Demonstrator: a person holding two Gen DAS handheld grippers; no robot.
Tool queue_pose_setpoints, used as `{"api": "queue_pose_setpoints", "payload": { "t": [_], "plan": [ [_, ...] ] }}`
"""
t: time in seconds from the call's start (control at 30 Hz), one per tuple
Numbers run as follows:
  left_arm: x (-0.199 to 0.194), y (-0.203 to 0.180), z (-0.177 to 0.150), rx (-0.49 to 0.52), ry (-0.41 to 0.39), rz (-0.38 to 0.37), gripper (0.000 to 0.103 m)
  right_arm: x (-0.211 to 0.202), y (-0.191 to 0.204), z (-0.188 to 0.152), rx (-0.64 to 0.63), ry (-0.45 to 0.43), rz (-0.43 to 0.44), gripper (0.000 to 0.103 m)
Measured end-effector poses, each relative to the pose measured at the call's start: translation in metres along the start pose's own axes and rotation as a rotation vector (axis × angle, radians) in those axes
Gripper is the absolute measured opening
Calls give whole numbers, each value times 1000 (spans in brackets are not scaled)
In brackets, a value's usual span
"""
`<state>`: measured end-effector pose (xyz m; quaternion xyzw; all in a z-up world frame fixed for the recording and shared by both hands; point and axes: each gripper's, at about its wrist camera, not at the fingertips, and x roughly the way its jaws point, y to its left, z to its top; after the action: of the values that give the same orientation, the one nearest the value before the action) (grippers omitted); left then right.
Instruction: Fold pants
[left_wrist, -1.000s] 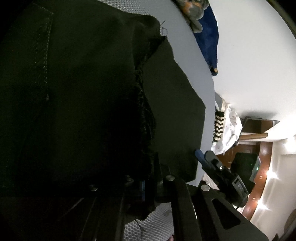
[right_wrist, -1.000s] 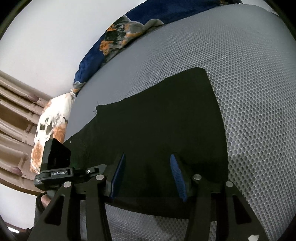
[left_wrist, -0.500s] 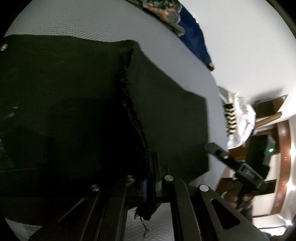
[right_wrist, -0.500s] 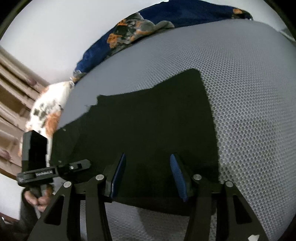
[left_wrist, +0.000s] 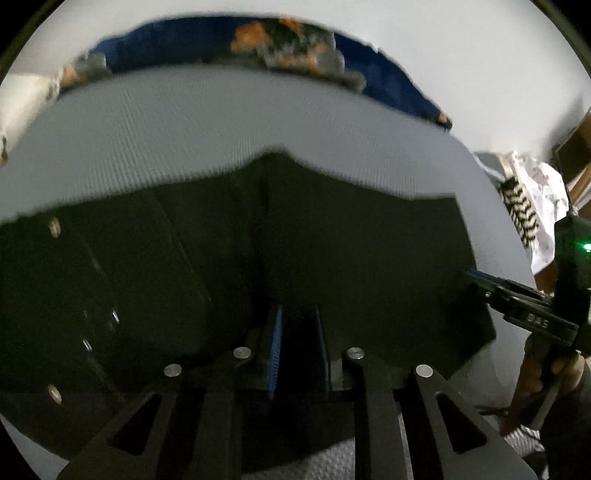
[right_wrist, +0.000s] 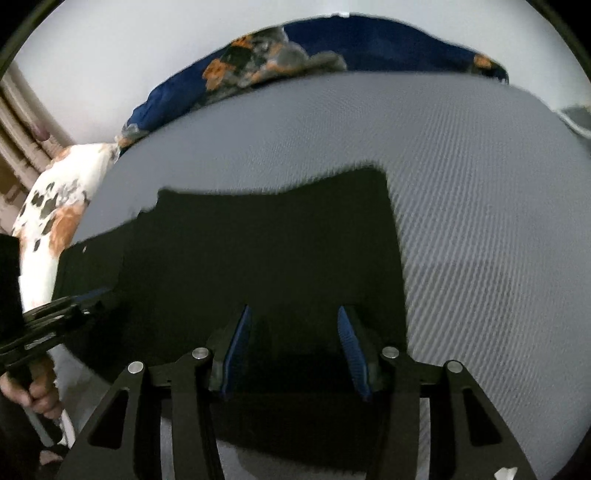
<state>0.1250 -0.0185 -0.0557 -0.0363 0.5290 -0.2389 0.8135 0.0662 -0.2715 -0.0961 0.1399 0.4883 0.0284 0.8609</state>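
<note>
Black pants (left_wrist: 351, 251) lie flat on the grey mesh bed cover (left_wrist: 221, 122), with metal studs showing at their left end. My left gripper (left_wrist: 297, 314) hovers over the near middle of the pants. Its jaws are opening, with a narrow gap between the blue pads and no fabric seen pinched there. In the right wrist view the pants (right_wrist: 258, 258) spread under my right gripper (right_wrist: 293, 310). Its jaws stand apart and are closing slightly, with only the flat cloth below them. Each gripper shows in the other's view: right gripper (left_wrist: 476, 275), left gripper (right_wrist: 85, 295).
A blue floral blanket (right_wrist: 295, 55) is bunched along the bed's far edge against a white wall. A spotted white pillow (right_wrist: 55, 206) lies at one end beside wooden furniture. A person's hand (left_wrist: 546, 369) holds the right gripper's handle. Bare mesh cover (right_wrist: 480, 221) surrounds the pants.
The left gripper let go of the frayed pants edge it was pinching, lifted and rolled, so the pants now lie flat below it. The right gripper's view turned a little.
</note>
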Motion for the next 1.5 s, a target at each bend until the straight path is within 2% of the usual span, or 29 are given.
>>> {"api": "queue_pose_setpoints", "payload": {
  "t": [0.17, 0.3, 0.4, 0.5, 0.67, 0.87, 1.13, 1.23, 1.33, 1.5],
  "plan": [
    [4, -5, 27, 36, -60, -12, 19, 11, -6, 37, -29, -54, -61, 45],
    [29, -13, 48, 62, -46, -16, 19, 27, -17, 54, -40, -33, -101, 35],
    [49, -13, 57, 63, -18, -5, 19, 38, -22, 57, -47, -18, -111, 30],
    [67, -4, 62, 42, 19, 5, 19, 40, -23, 59, -50, -18, -104, 29],
    [69, -3, 60, 70, 3, 1, 19, 41, -23, 60, -54, -18, -105, 30],
    [55, -5, 45, 88, 2, 16, 24, 34, -20, 57, -24, -32, -92, 35],
    [32, 0, 0, 102, 7, 32, 29, 22, -9, 46, -44, -46, -94, 35],
    [25, 4, -15, 93, 10, 43, 34, 15, -2, 37, -56, -52, -91, 35],
    [16, 8, -27, 84, 9, 38, 34, 10, 3, 26, -58, -52, -77, 35],
    [-7, 22, -35, 47, -9, 38, 36, 6, 12, 2, -64, -11, -57, 39]
  ]
}}
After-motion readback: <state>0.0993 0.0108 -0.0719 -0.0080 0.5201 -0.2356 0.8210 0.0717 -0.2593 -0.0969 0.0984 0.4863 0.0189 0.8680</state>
